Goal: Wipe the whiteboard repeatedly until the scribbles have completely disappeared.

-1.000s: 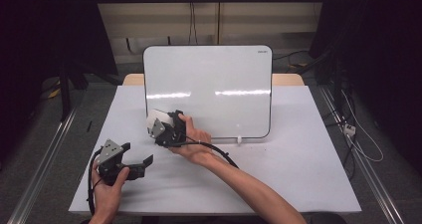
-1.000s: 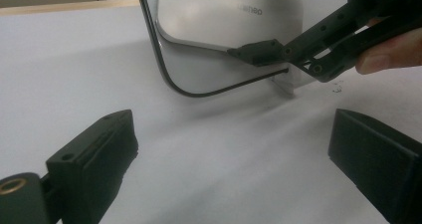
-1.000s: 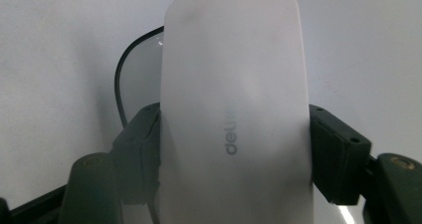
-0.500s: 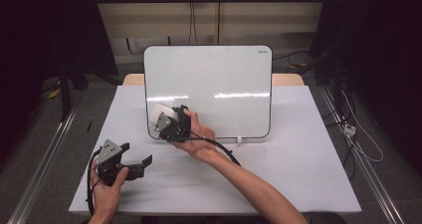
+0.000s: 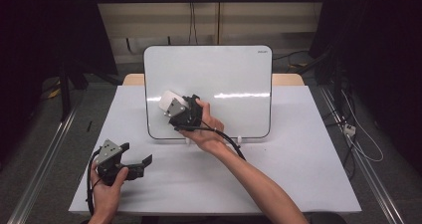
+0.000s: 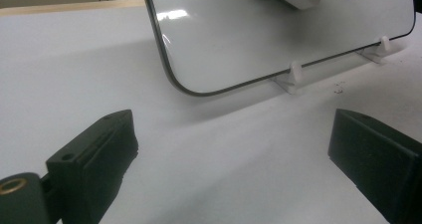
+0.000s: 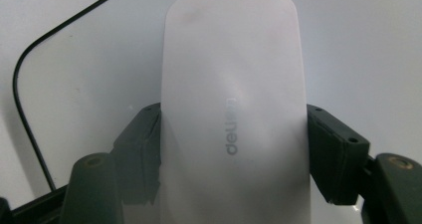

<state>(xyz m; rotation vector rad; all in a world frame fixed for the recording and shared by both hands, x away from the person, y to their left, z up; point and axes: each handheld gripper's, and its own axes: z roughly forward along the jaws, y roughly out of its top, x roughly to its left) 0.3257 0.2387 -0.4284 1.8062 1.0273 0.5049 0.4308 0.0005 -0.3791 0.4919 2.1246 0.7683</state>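
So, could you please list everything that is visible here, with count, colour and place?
Whiteboard: one, white with dark rim, upright on small white feet at the table's back middle.
Eraser: one, white, held against the whiteboard's left part by the right tool.
Table: one, white top.
Left tool: one, black, jaws apart, low over the table's front left, holding nothing.
Right tool: one, black, shut on the eraser.
Hands: two, one on each tool.

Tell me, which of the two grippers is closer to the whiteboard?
The right gripper: it holds a white eraser against the whiteboard. The left gripper rests on the table in front of the board's lower left corner, jaws open and empty.
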